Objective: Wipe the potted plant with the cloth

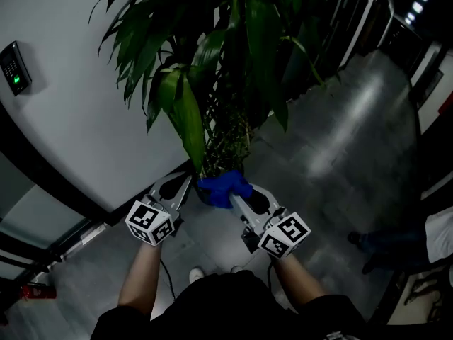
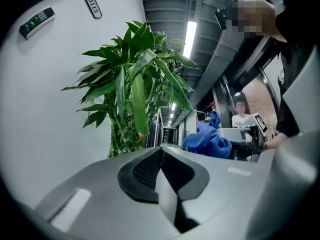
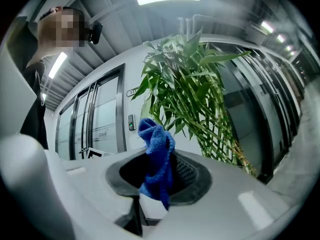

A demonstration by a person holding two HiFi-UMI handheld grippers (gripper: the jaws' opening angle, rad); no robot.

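Below the potted plant's [image 1: 233, 62] drooping leaf [image 1: 185, 115], we held the blue cloth [image 1: 223, 186] pinched between the jaws of the right gripper [image 1: 237, 194], a bunch of it standing up past the pads. It sat close to the stems, near that leaf's tip, though we could not say for sure that it touched. The left gripper [image 1: 173, 186], just beside the plant on the wall side, had its jaws pressed together with nothing in them.

We judged the step to be the approach for a wipe: cloth in grip and brought up to the plant, no leaf yet clearly under it. The next move called for raising the cloth onto the leaf's face and drawing it along the blade, lightly enough not to tear it. The empty gripper could steady the leaf from behind.

We counted one plant, one cloth and two grippers. The pot itself was probably lost in the dark under the cloth.
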